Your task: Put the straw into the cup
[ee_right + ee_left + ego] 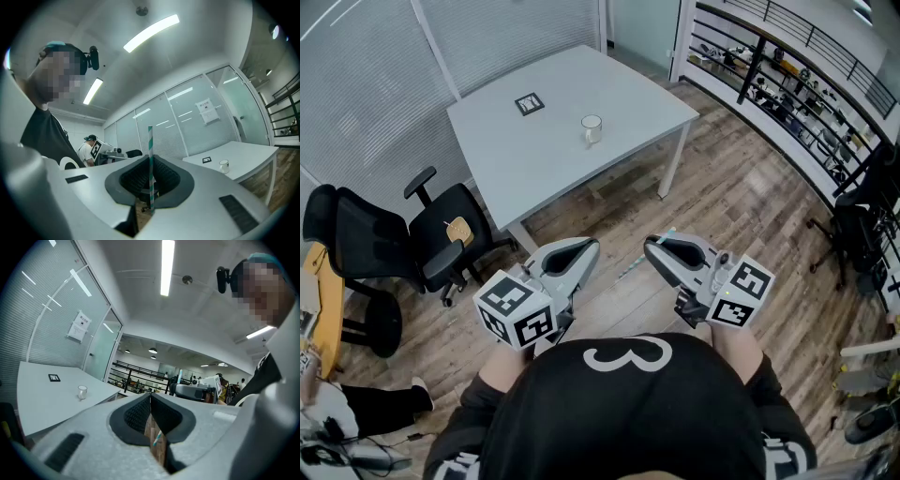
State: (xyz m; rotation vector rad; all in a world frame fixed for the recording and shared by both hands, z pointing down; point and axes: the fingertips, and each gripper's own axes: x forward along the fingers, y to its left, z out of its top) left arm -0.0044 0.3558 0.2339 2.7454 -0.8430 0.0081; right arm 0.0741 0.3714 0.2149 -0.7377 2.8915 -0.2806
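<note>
A white cup (592, 128) stands on the grey table (628, 94), far ahead of both grippers; it also shows small in the left gripper view (82, 392) and the right gripper view (224, 165). A green-and-white striped straw (150, 164) stands upright between the pads of my right gripper (150, 157), which is shut on it. In the head view the straw (633, 265) slants down and left from the right gripper (652, 244). My left gripper (586, 246) hangs beside it over the wooden floor, its jaws closed together (150, 397) with nothing held.
A square marker tag (529, 103) lies on the table behind the cup. A black office chair (384, 239) stands left of the table. Railings and shelves (787, 84) run along the right, with another dark chair (862, 225) there. Wooden floor (741, 197) lies between me and the table.
</note>
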